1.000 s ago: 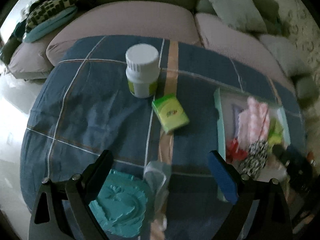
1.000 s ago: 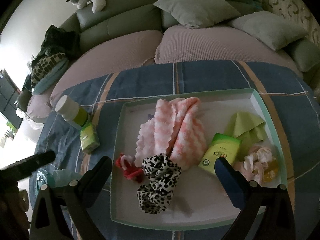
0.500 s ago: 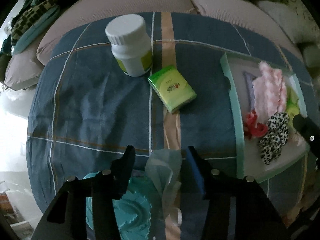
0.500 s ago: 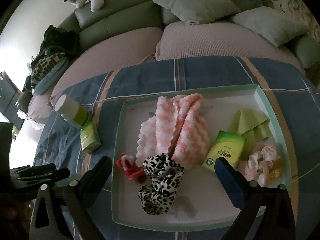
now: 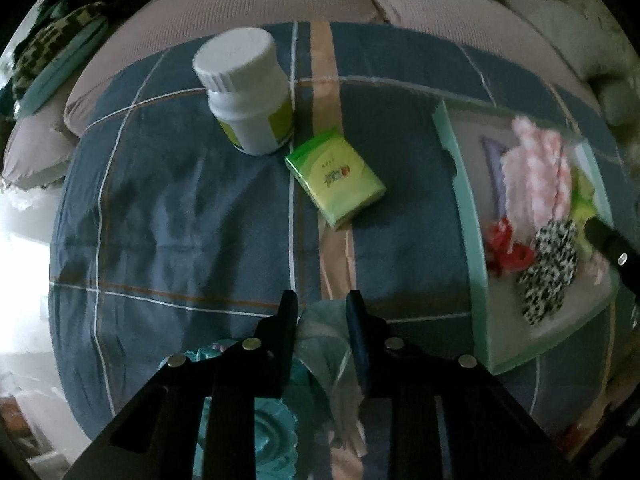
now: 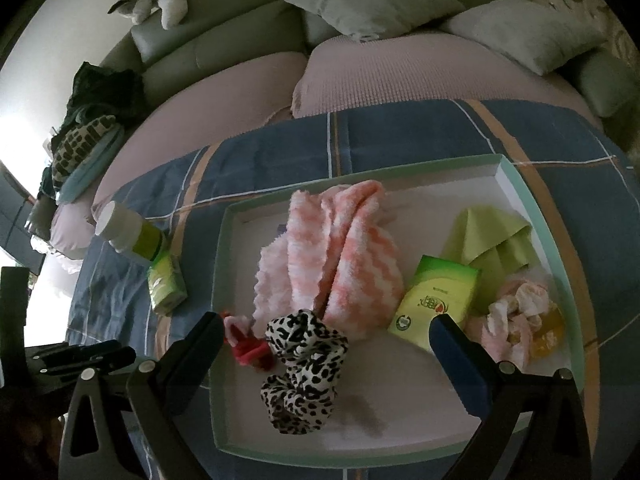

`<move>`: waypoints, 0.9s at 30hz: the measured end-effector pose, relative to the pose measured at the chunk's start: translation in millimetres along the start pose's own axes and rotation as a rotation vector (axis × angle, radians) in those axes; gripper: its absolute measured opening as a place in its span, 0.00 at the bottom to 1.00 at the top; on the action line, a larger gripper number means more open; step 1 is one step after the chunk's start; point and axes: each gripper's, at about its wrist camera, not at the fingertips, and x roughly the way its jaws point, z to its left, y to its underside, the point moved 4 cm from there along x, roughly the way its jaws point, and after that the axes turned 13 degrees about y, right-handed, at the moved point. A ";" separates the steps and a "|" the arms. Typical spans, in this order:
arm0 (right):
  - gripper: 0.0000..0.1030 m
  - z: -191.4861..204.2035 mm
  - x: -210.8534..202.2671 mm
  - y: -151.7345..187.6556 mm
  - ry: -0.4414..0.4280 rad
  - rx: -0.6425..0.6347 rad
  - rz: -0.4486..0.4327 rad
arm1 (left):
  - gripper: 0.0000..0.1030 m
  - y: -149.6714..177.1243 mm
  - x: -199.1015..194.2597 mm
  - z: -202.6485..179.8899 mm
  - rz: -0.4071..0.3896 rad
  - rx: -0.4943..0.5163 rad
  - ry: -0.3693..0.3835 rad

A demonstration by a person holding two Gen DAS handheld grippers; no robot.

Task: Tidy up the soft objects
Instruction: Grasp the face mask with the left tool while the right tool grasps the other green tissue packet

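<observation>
Two bystanders, bottle (image 5: 248, 96) and green packet (image 5: 336, 176) (touching)

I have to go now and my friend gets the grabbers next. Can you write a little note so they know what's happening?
Left gripper: jaws have just been closing and now pinch the pale soft cloth, beside a teal thing on the blue blanket.
Right gripper: open, holding nothing, above the tray.
Done: pink towel, leopard scrunchie, red scrunchie, green cloth and one green tissue pack are in the tray.
Left: move the pinched cloth to the tray. Another tissue pack lies on the blanket by the white bottle.
</observation>
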 end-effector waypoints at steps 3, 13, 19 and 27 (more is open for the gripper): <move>1.00 1.8 2.1 0.6 0.002 -0.005 0.004 | 0.25 2.9 -10.9 2.2 -0.064 -0.046 0.021; 1.00 15.2 11.2 5.2 0.028 -0.047 0.019 | 0.25 -12.4 -25.7 0.0 -0.174 -0.104 0.045; 1.00 33.1 8.0 4.0 0.001 -0.078 -0.007 | 0.25 -28.8 -42.7 3.7 -0.252 -0.131 0.086; 1.00 54.2 1.5 4.5 -0.015 -0.119 -0.052 | 0.25 -28.9 -73.4 27.7 -0.361 -0.193 0.110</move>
